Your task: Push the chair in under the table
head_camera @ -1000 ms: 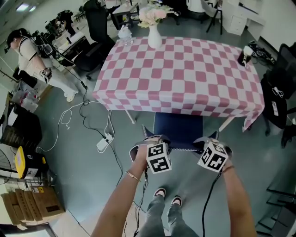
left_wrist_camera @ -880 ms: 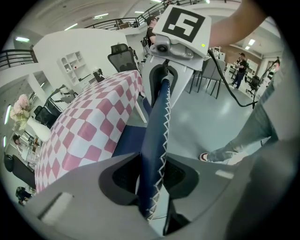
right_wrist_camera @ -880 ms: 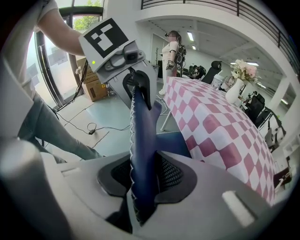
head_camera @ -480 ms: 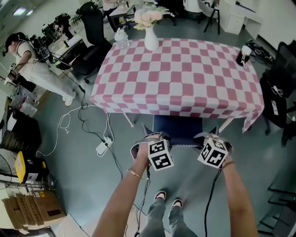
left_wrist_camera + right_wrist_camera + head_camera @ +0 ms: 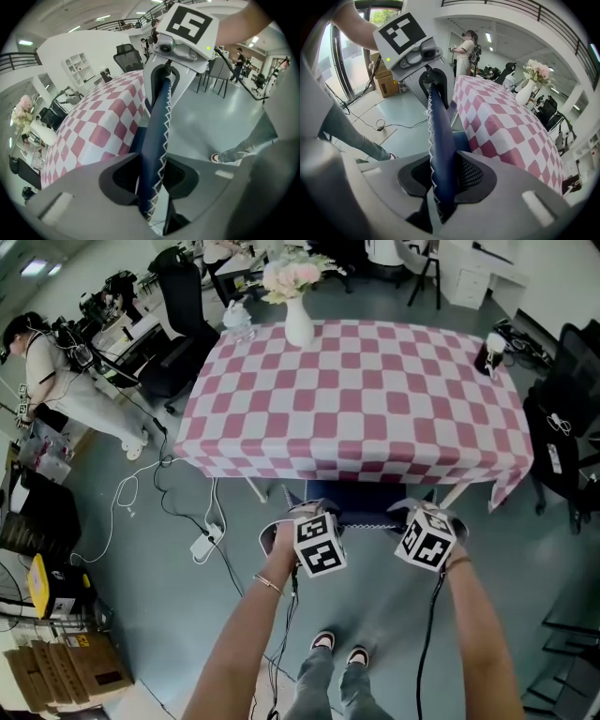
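two tongs, left gripper [image 5: 310, 518] and right gripper [image 5: 418, 515], clamp the dark blue padded chair [image 5: 361, 497]

both grippers are closed on the top edge of the chair's backrest. they sit side by side, one towards each end of that edge. in the left gripper view the thin blue backrest, trimmed with white zigzag stitching, runs straight up between the two grey jaws, and the black pads press on it from either side. the right gripper view shows the same hold, with the stitched edge pinched between its pads. each view also shows the other gripper further along the backrest.

the chair stands at the near side of the rectangular table covered with a pink and white checked cloth [image 5: 375, 399], roughly at the middle of that side. the far part of its seat lies beneath the cloth's hanging hem. a strip of blue seat shows between the hem and the backrest, which is just outside the table's edge.

on the far side of the cloth stands a white vase of pale flowers [image 5: 299, 326].
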Available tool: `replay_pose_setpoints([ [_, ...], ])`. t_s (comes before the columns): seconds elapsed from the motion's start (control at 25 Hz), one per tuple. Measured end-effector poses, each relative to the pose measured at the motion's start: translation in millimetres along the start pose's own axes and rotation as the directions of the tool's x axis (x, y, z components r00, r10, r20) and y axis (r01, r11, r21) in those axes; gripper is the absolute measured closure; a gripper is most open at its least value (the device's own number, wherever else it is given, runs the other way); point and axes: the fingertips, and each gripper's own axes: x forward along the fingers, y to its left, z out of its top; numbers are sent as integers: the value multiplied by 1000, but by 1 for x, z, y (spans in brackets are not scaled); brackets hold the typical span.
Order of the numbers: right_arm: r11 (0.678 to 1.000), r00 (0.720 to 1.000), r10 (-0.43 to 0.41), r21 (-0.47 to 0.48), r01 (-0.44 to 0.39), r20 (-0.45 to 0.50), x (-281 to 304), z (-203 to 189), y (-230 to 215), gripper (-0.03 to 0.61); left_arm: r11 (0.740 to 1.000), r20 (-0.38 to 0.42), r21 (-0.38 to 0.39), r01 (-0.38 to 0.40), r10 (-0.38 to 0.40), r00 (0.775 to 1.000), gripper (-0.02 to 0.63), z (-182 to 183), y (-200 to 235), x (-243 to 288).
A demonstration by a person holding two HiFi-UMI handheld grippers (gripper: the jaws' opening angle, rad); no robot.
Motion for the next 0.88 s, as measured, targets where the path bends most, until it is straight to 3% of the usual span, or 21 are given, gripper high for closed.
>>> replay_pose_setpoints([
  [0.2,1000,1000,24,-1,-24,-2,0,1,-9,472,998,10,2,59,-59,998,512,4,7,4],
  [0.88,998,998,59,5,-59,-19,0,-1,0,463,997,21,17,72,-72,997,500,2,-3,4],
])
